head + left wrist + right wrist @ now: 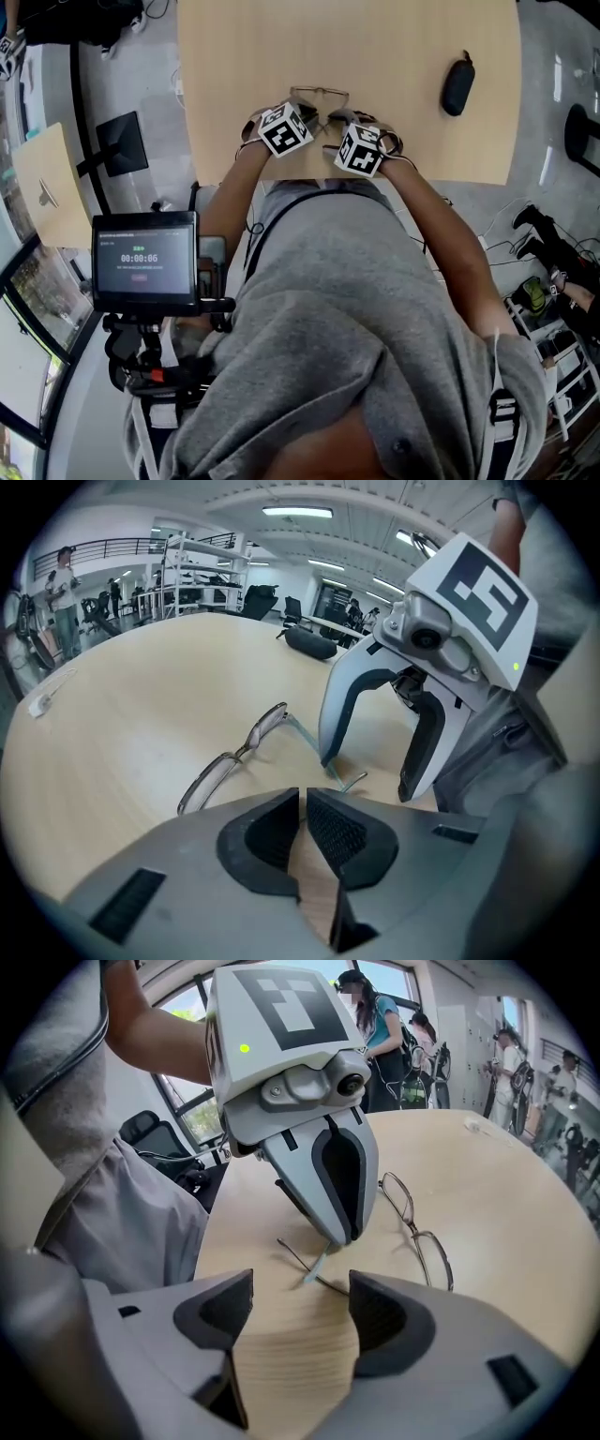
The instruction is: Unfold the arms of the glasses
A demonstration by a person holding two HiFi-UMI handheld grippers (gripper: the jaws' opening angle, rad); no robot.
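The thin-framed glasses (320, 94) lie on the pale wooden table (234, 56), lenses (232, 757) towards the far side. One pale arm (307, 741) runs back from its hinge. My left gripper (303, 799) is shut, and only wood shows in the slit between its pads. In the right gripper view its tip (339, 1234) comes down right at that pale arm (316, 1263), and whether it pinches it is hidden. My right gripper (300, 1283) stands open over the arm ends, one finger (330, 726) beside the arm. A thin dark arm end (292, 1251) crosses below.
A dark glasses case (457, 84) lies at the table's far right. The near table edge (281, 178) is just behind both grippers, against the person's grey shirt (356, 300). A screen (144, 261) on a stand is at the left, and people stand in the background.
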